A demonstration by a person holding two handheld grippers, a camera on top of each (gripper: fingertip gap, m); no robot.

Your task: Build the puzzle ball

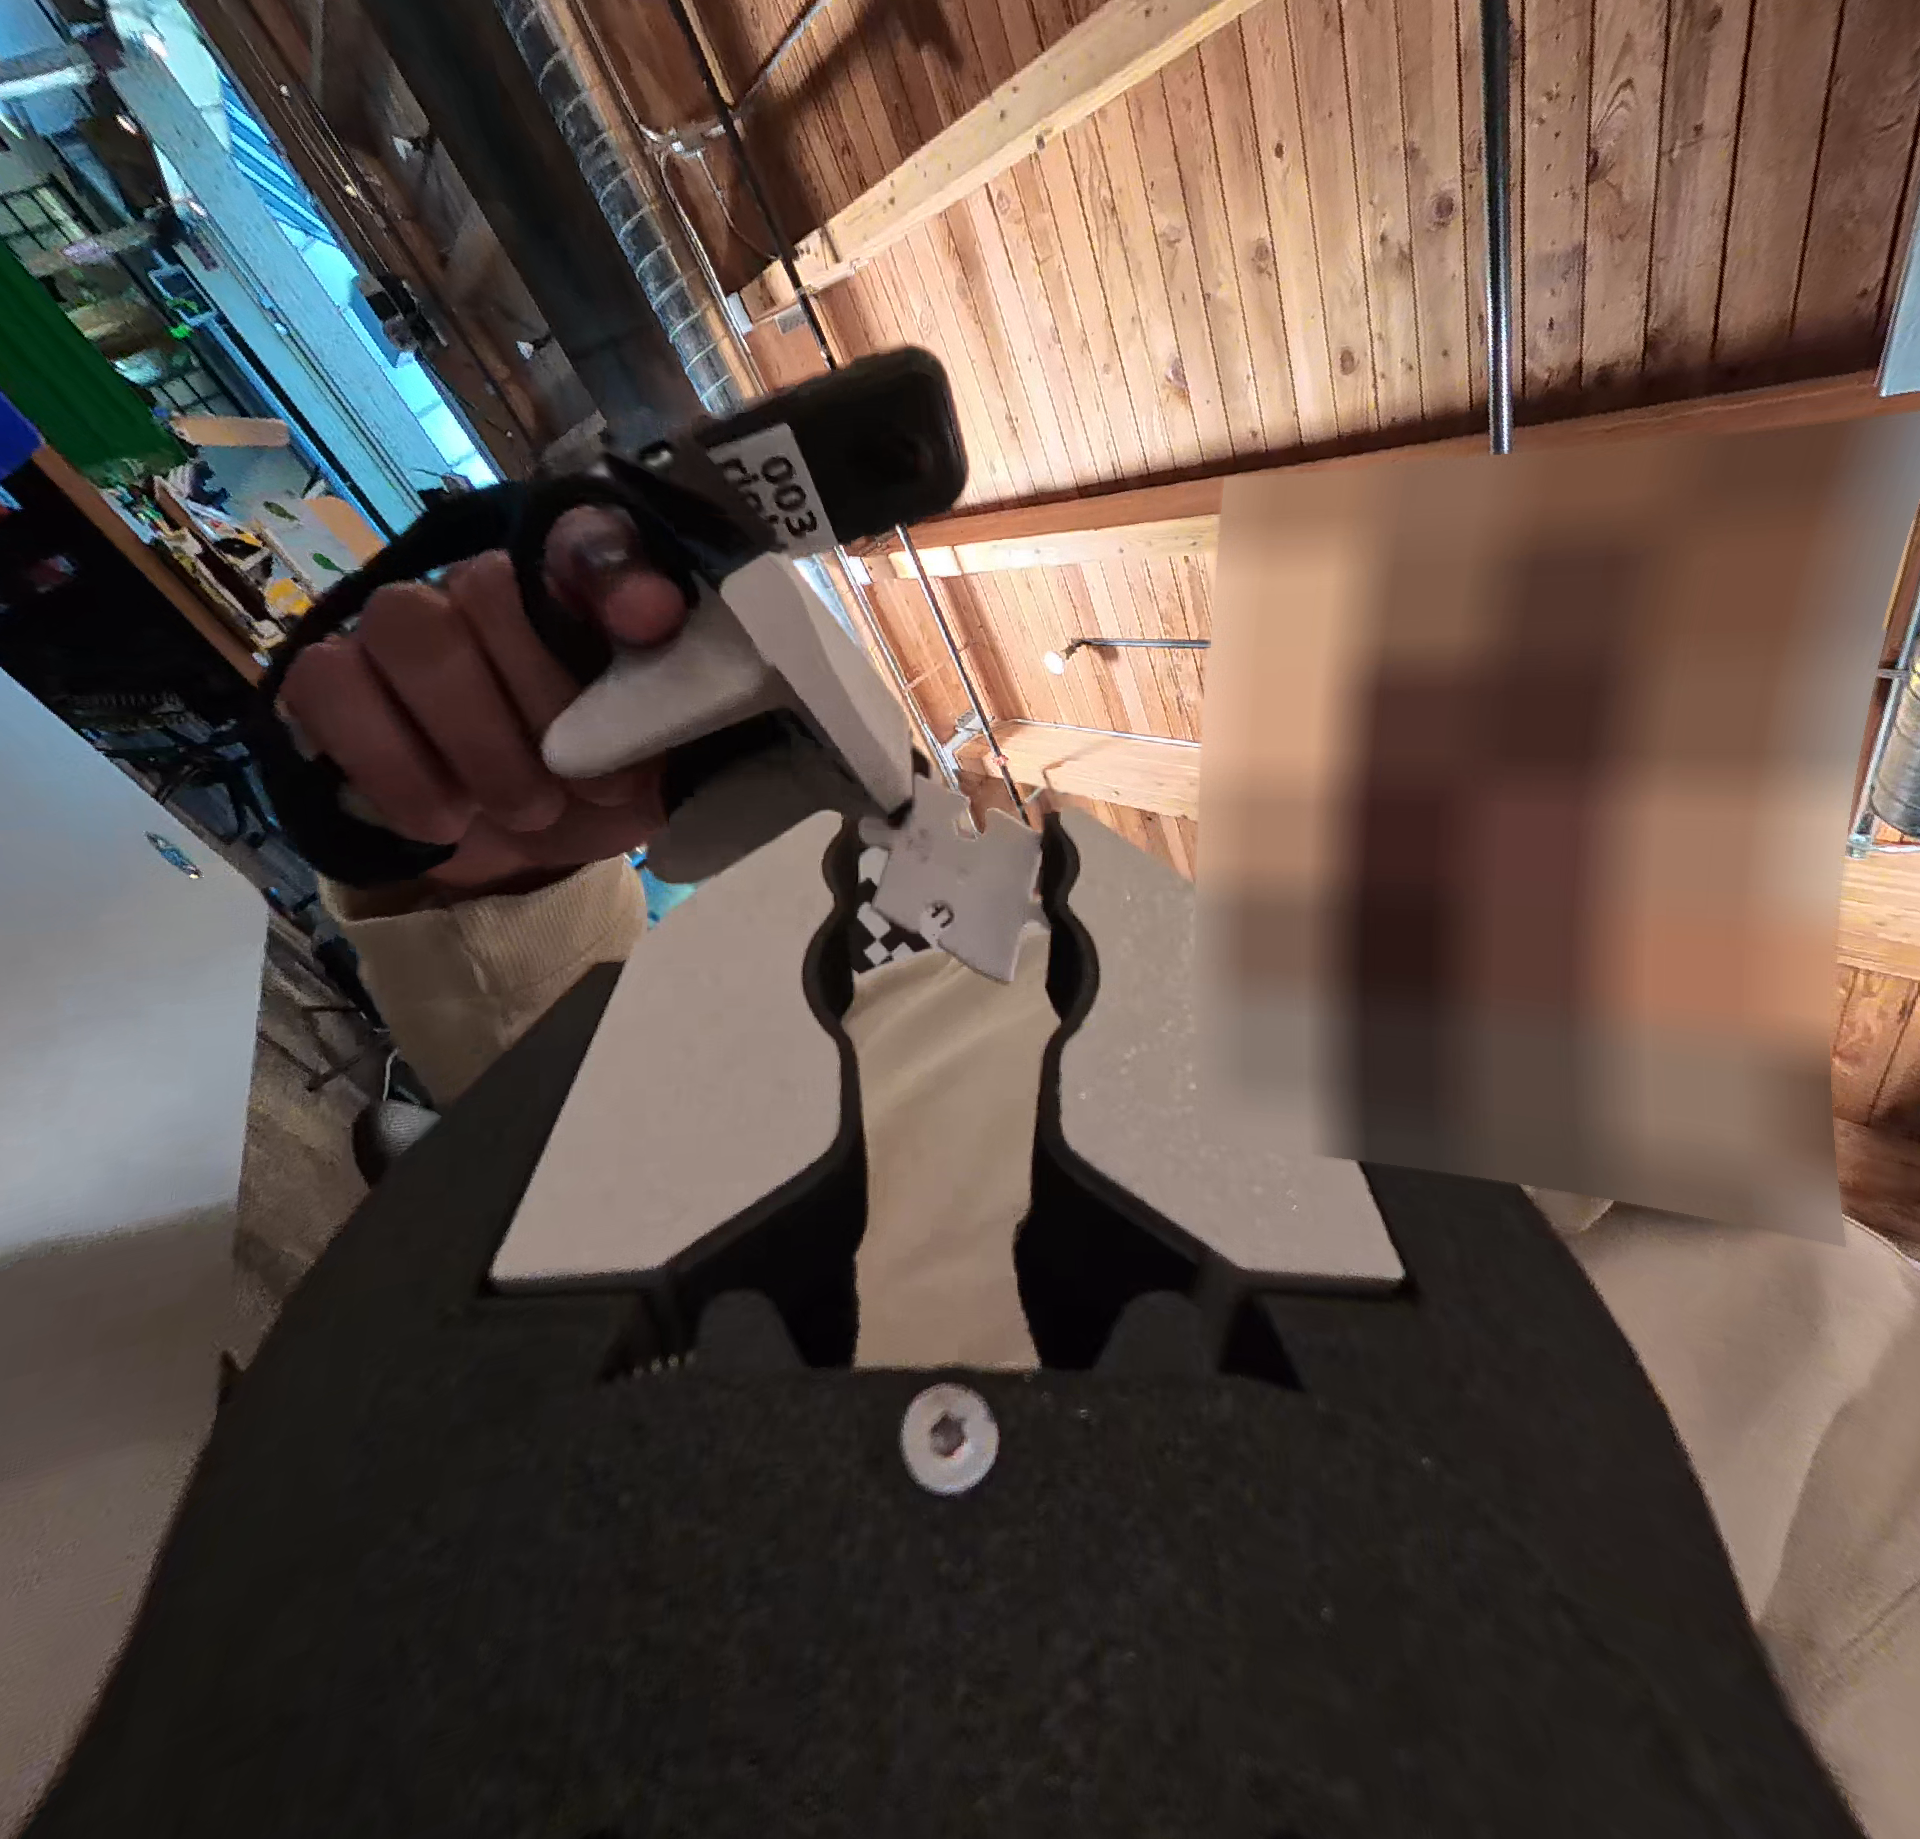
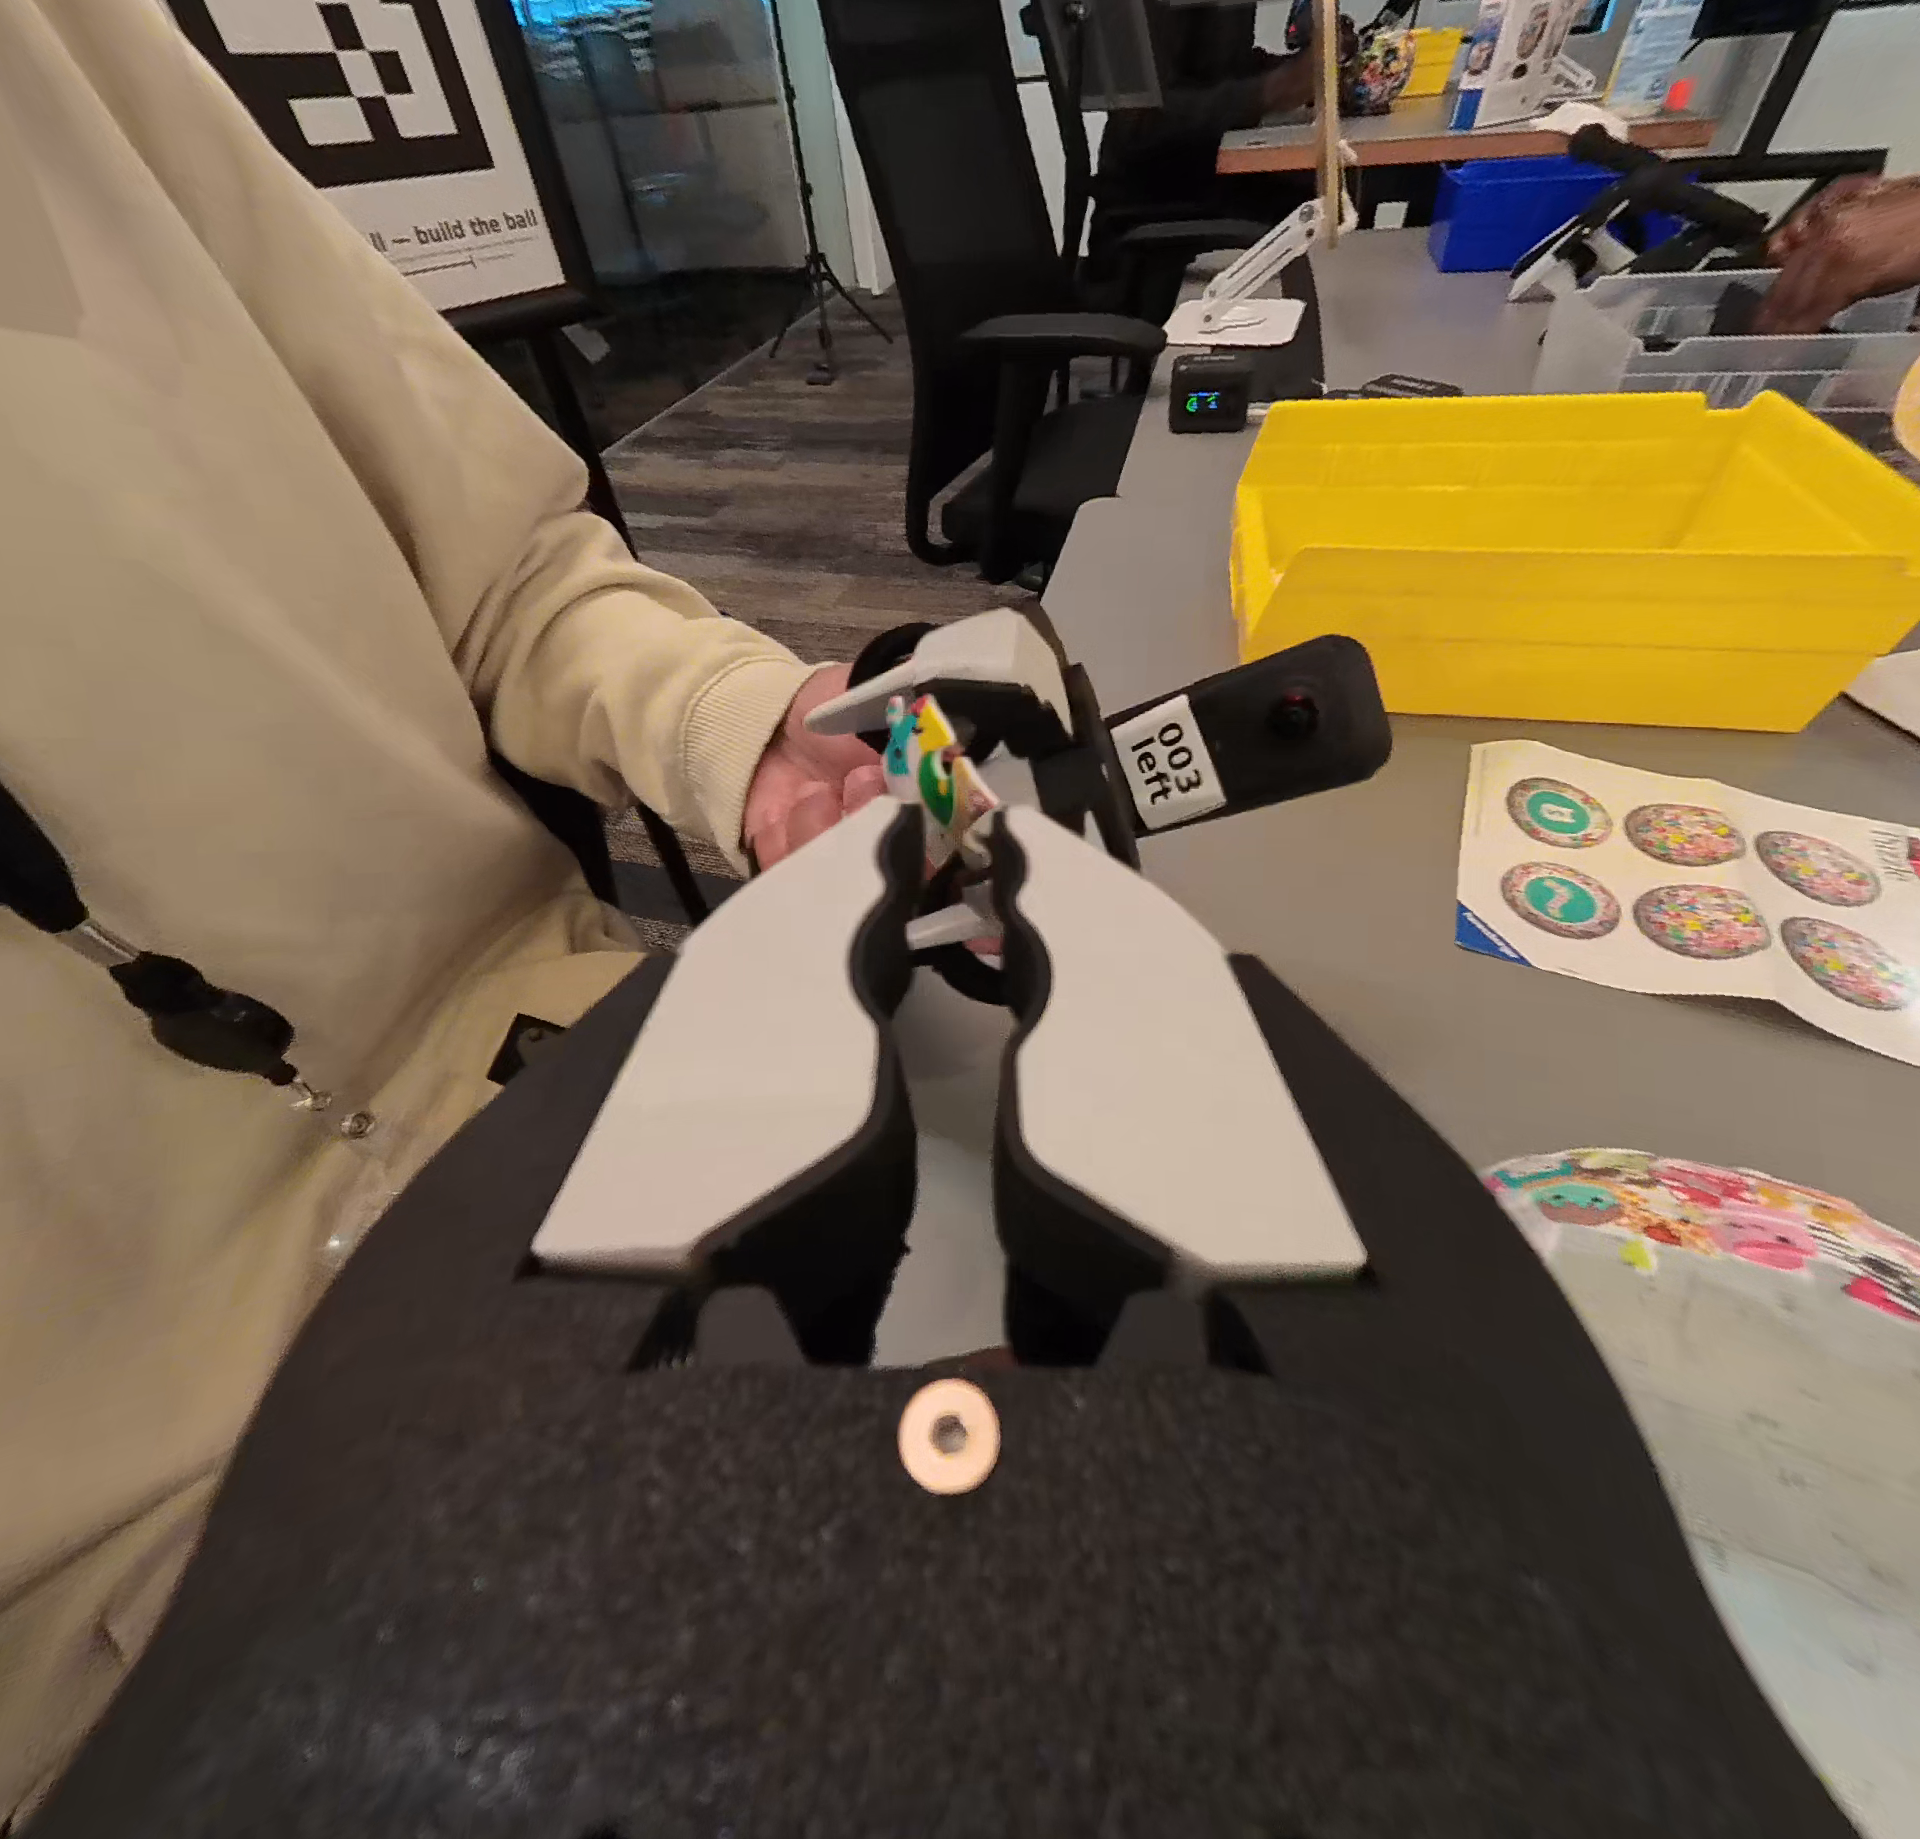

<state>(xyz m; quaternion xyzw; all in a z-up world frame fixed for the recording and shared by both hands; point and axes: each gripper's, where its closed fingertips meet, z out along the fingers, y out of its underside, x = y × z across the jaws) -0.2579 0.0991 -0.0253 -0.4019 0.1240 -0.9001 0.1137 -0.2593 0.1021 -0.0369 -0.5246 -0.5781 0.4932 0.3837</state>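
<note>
A puzzle piece (image 1: 961,890) shows its plain white back in the left wrist view and its colourful front (image 2: 935,781) in the right wrist view. It is held in the air in front of the person's chest. My left gripper (image 1: 951,844) is closed across its edges. My right gripper (image 2: 945,828) pinches it from the other side; in the left wrist view the right gripper (image 1: 899,802) nips a tab of the piece. The left gripper (image 2: 873,823) faces the right one. A partly built puzzle ball (image 2: 1704,1228) with a colourful printed band lies on the grey table (image 2: 1299,958) at lower right.
A yellow bin (image 2: 1558,563) stands on the table behind. A printed instruction sheet (image 2: 1683,875) lies to the right. A clear plastic organiser (image 2: 1714,335) and another person's hand (image 2: 1849,241) are at the far right. An office chair (image 2: 987,335) stands past the table's left edge. Less than 4 cm separates the two grippers' tips. Left tips and right tips are each some 15 cm from the partly built puzzle ball (image 2: 1704,1228).
</note>
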